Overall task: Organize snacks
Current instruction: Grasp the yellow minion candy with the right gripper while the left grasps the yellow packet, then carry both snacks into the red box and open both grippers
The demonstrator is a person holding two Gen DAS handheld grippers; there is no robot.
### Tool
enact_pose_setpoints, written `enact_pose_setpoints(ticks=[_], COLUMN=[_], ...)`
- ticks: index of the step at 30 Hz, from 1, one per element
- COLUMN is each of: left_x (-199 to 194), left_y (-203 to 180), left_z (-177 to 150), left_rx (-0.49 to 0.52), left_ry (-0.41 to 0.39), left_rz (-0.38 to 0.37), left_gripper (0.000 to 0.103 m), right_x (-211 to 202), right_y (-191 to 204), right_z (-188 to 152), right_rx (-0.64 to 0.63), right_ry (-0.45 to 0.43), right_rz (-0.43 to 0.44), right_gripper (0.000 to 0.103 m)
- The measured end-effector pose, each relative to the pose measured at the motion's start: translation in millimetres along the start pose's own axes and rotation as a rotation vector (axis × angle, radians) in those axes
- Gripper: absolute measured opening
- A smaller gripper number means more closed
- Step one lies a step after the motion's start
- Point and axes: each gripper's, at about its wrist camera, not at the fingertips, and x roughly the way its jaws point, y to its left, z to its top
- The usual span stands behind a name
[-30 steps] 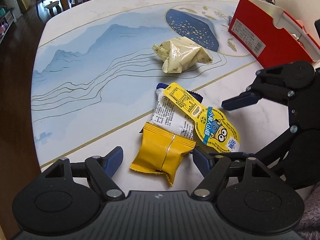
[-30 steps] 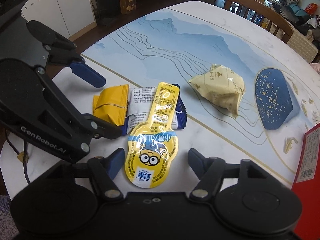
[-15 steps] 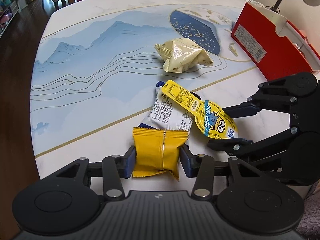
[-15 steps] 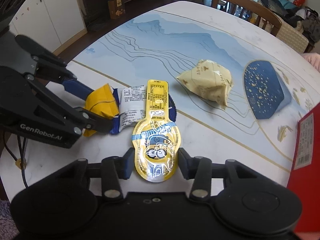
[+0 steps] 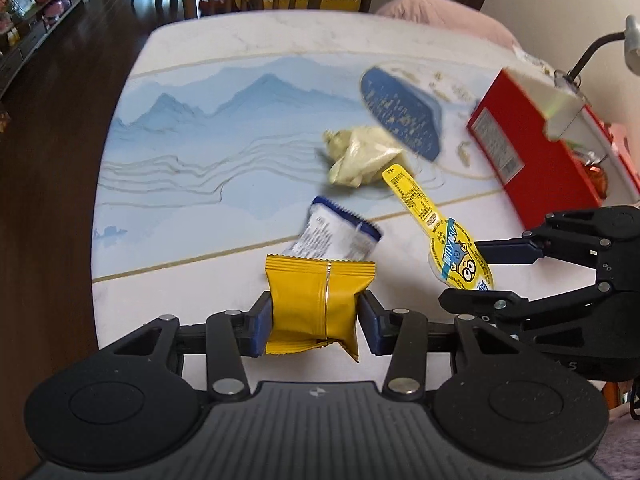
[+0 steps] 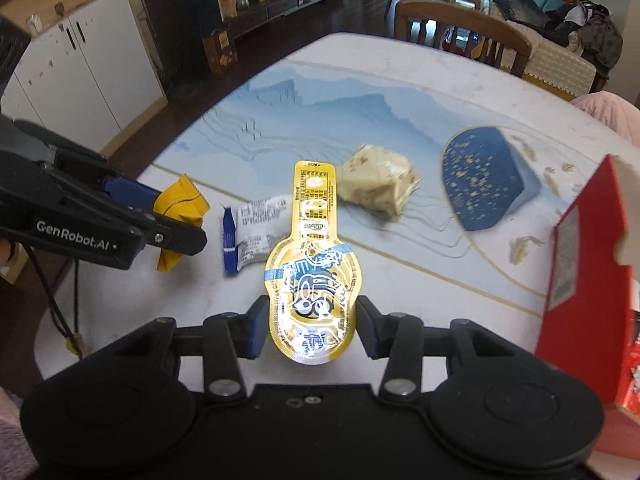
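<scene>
- Our left gripper (image 5: 316,322) had closed on the orange packet (image 5: 318,304), its blue pads pressing the two side edges, and the packet hung clear of the table (image 5: 240,80).
- Our right gripper (image 6: 310,328) had shut on the round end of the yellow jelly pouch (image 6: 312,276), whose long neck stuck out ahead over the tabletop.
- We judged the orange packet light and crinkly: the film had buckled a little between the pads, so a hold across its middle seemed safest, away from the thin crimped seams.
- The pouch looked glossy and soft-bodied, likely slippery; taking it across the wide bulb seemed better than at the narrow neck, which would probably bend.
- The white-and-blue wrapper (image 5: 338,236) and the cream crumpled bag (image 5: 360,156) lay on the table beyond both grippers, apart from each other.
- The red box (image 5: 532,152) stood at the right edge, cut off by the frame; what it held we could not make out.
- Motion blur smeared the far table and the print on the wrappers, so we could not read the labels.
- The gripper bodies hid the table's near edge.
</scene>
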Motion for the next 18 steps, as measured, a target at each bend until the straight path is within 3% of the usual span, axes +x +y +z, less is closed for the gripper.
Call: enact_pose_setpoints(ticks=[8,18], left_x=[-34.4,-51.8], left_y=[-35.9,-108.8], left_z=[14.8,41.1], left_rx=[-0.031,0.046], left_ry=[-0.057,-0.095], left_rz=[-0.013,-0.072], left_gripper=[0.044,0.044], right_x=[-56.9,-109.6], right_y=[-27.0,-72.4], right_z=[-1.6,-13.4], right_rx=[0.038,0.085], right_ry=[-0.074,-0.131], right_rz=[-0.014,-0.085], right_gripper=[0.044,0.044])
